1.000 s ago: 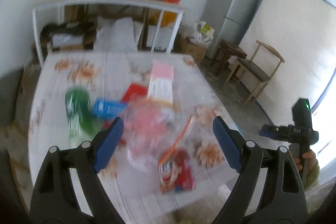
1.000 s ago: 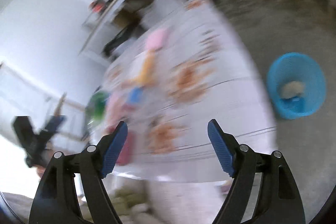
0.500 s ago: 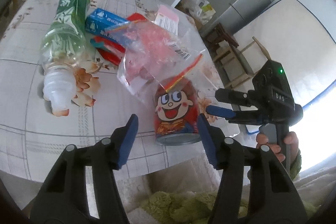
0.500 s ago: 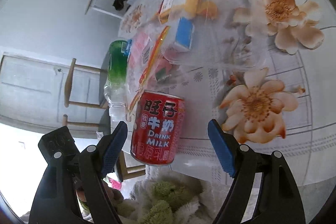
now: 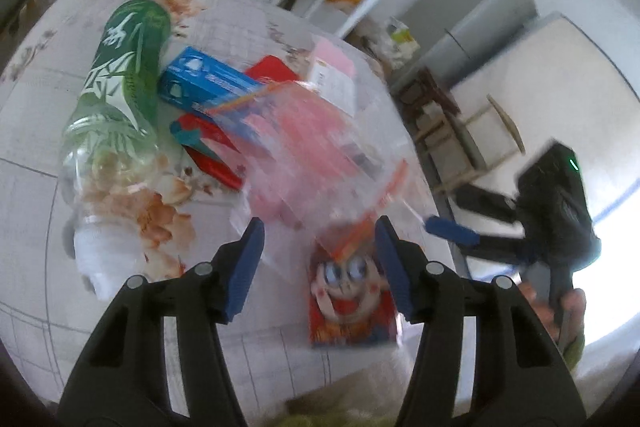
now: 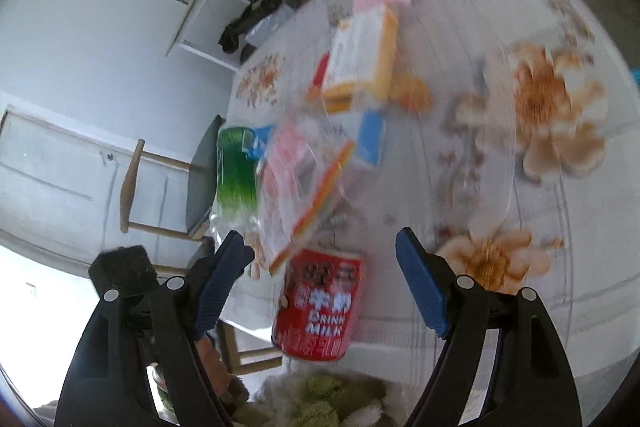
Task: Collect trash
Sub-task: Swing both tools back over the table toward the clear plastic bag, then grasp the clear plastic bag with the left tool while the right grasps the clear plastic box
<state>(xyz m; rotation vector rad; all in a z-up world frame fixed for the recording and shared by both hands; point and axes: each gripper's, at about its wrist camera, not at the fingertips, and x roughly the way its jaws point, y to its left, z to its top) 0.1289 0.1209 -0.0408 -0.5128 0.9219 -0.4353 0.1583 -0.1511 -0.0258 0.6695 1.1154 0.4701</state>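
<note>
Approach step: both the left gripper [image 5: 318, 263] and right gripper [image 6: 322, 281], jaws apart and empty, frame the red milk can [image 6: 320, 307] upright at the table's [image 6: 540, 203] near edge, awaiting closure.

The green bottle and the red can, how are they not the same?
The green bottle lies on its side; the red can stands upright at the table's near edge. The bottle is see-through plastic with a green label; the can is solid red with a cartoon face. The bottle looks longer than the can. Both are drink containers on the flowered table.
</note>
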